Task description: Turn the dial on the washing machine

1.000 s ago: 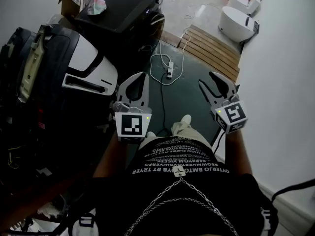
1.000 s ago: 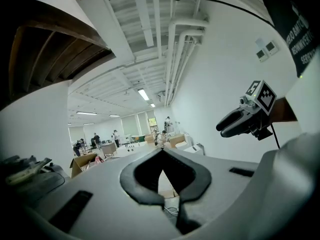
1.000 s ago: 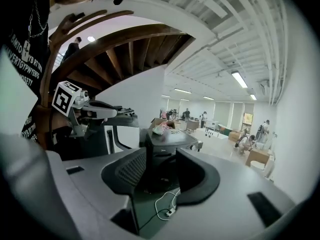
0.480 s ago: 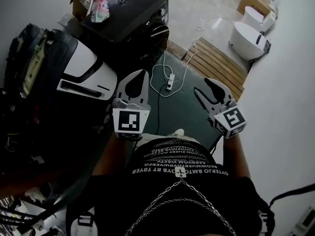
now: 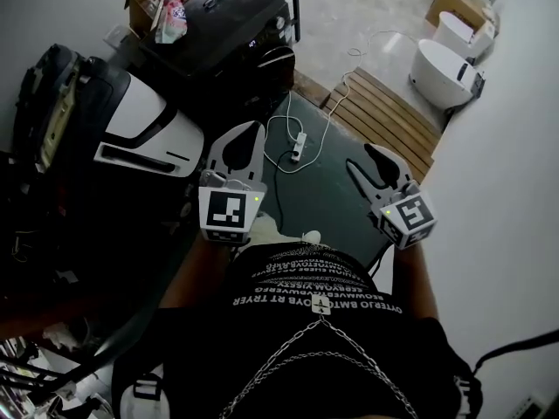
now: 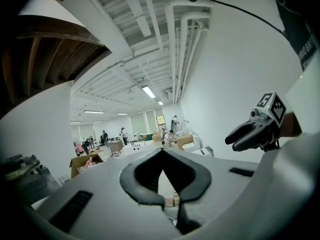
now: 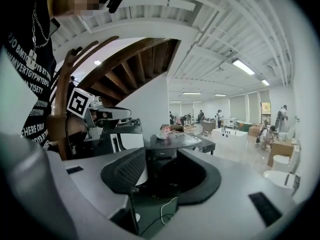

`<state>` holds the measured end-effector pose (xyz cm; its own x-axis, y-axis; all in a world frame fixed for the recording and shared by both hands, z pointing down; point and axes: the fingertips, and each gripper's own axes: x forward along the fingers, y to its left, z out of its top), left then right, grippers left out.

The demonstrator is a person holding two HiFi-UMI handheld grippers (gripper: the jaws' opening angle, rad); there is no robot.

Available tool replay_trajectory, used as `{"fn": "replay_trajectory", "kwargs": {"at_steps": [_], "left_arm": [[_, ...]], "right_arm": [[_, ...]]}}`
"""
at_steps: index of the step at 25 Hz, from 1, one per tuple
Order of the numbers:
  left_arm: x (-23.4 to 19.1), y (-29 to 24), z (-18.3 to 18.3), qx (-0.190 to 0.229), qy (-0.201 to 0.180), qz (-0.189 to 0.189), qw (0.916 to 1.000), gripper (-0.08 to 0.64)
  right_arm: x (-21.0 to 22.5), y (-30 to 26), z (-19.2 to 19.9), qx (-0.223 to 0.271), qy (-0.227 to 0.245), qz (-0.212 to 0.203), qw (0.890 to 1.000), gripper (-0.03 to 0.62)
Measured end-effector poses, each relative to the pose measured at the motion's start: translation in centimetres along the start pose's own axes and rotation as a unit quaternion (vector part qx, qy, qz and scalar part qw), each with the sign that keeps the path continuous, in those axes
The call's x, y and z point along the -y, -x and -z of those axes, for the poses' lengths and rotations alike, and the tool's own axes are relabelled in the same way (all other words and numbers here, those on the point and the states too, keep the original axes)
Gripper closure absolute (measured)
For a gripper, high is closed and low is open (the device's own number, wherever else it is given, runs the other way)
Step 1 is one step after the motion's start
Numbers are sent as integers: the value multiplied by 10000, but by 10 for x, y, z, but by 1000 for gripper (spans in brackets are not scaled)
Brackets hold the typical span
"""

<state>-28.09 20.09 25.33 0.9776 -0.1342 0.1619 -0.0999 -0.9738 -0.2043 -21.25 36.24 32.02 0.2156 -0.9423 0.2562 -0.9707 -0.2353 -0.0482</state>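
Observation:
The black washing machine [image 5: 229, 17] stands at the far end of the floor, with its round door [image 5: 278, 59] facing me; the dial on its front panel is too small to make out. In the right gripper view the washing machine [image 7: 167, 146] sits straight ahead between the jaws, still well off. My left gripper [image 5: 248, 131] is held at waist height with its tips together and nothing in them, and the left gripper [image 6: 162, 152] looks out over the hall. My right gripper [image 5: 379, 161] is open and empty, and the right gripper [image 7: 162, 156] points at the machine.
A black-and-white machine [image 5: 144, 125] and dark clutter fill the left side. A power strip with a white cable [image 5: 299, 145] lies on the dark mat [image 5: 327, 190]. A slatted wooden platform [image 5: 384, 116] and white tub [image 5: 445, 66] are at the right, and a cardboard box [image 5: 153, 3] stands beside the washer.
The head view has swung up and left, bringing more of the washing machine into sight. Both grippers have drifted slightly forward. The shoe below has nearly slipped out of sight.

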Motion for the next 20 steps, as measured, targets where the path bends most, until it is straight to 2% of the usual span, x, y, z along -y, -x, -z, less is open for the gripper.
{"fn": "replay_trajectory", "kwargs": {"at_steps": [10, 20], "left_arm": [[-6, -39, 26, -39, 99, 211, 9997, 555], [-46, -128, 21, 49, 276, 588, 9979, 555]], "right_arm": [[35, -16, 18, -189, -163, 262, 9993, 397], [85, -77, 2, -377, -214, 575, 9974, 397]]}}
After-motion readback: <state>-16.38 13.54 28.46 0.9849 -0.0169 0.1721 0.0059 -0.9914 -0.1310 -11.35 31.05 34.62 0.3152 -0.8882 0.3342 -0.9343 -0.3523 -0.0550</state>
